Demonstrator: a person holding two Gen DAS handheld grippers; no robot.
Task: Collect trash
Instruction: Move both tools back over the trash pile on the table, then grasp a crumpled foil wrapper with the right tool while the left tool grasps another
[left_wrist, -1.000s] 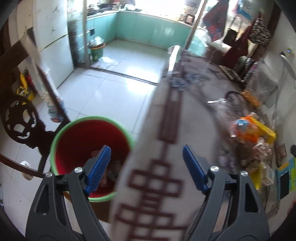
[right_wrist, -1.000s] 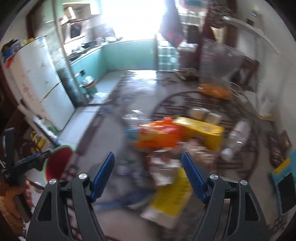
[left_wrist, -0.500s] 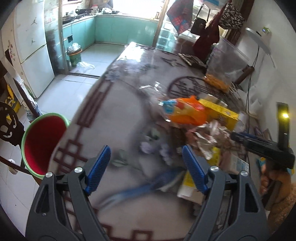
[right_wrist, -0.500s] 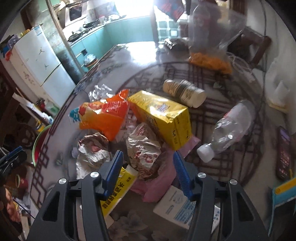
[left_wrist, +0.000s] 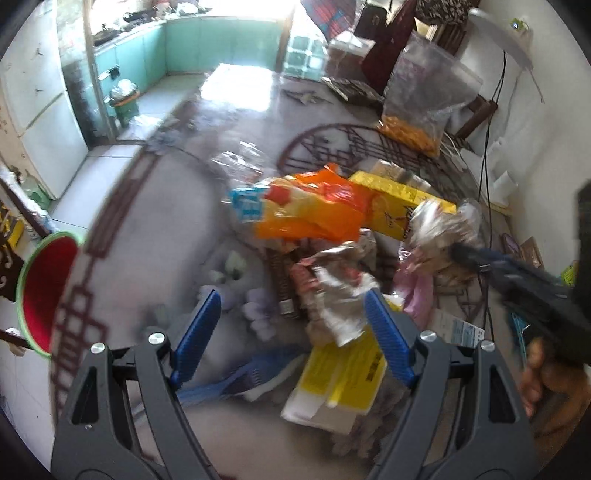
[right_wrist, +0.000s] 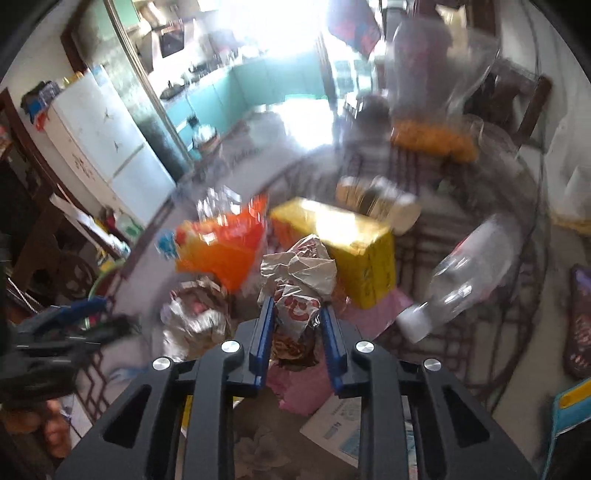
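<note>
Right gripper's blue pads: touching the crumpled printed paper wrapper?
Touching. The right wrist view shows the right gripper with both blue pads pressed against the sides of the crumpled printed paper wrapper, having just closed on it.

Left gripper (left_wrist: 291, 332), black frame, blue ribbed jaws, silver screws

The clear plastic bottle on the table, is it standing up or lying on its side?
Lying on its side. In the right wrist view the clear plastic bottle rests lengthwise on the table, its white cap toward the camera, beside the yellow box.
</note>
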